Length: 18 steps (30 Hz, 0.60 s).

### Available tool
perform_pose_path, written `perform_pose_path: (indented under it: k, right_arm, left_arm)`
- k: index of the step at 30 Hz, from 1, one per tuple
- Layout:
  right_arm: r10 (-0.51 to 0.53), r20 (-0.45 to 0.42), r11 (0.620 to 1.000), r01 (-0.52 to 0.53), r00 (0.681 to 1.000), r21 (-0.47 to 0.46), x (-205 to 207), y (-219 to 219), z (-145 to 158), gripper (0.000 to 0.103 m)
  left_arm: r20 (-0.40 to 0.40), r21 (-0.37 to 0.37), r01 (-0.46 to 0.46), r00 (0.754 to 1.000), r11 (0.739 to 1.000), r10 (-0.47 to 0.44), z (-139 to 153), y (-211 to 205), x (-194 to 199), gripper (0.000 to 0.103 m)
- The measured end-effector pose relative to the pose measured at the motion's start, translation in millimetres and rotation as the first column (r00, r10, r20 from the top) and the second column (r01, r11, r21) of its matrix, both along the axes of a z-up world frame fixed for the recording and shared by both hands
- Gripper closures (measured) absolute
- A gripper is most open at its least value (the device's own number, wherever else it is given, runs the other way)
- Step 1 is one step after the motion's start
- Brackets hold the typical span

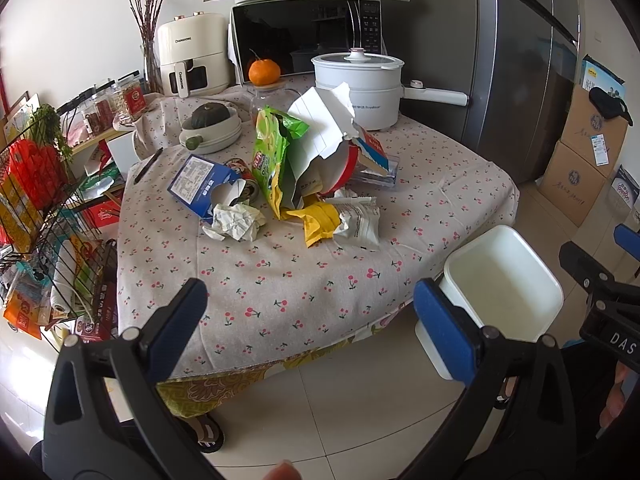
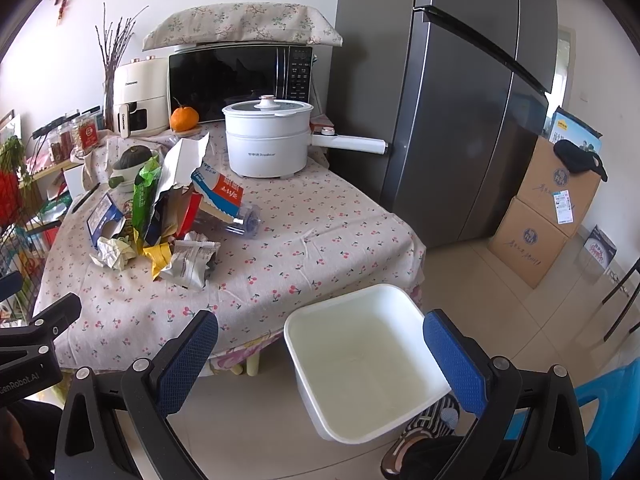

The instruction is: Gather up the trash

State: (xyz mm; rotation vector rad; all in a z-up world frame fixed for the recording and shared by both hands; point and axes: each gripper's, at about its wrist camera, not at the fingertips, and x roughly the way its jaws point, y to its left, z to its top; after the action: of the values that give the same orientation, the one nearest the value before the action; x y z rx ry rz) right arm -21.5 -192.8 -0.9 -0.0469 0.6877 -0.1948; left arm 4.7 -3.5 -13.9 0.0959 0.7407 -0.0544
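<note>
**Both tongs spread wide, trash heaped mid-table**

The left gripper is spread wide and holds nothing, its blue cross-hatched pads on black plastic arms hanging over the near edge of the table. The right gripper is equally wide and empty, its pads framing a white square plastic bin that stands on the tiled floor just beside the table's corner; the bin's smooth inside is bare.

A soft cherry-print cloth covers the table. The trash pile sits well away from both tongs, near the table's middle: a crumpled paper ball, a torn blue carton, a glossy green snack bag, a twisted yellow wrapper, a creased white packet and ripped white cardboard, all touching or overlapping.

Behind the pile stand a round white electric pot with a long handle, and a black-fronted microwave.
</note>
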Motion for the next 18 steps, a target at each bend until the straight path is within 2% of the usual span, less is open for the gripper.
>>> perform_pose_path:
  k: [18]
  right_arm:
    - [0.005, -0.003, 1.0, -0.005, 1.0, 0.0, -0.1, 2.1, -0.1, 0.0]
  left_arm:
    - [0.0, -0.001, 0.0, 1.0, 1.0, 0.0, 0.0, 0.6, -0.4, 0.001]
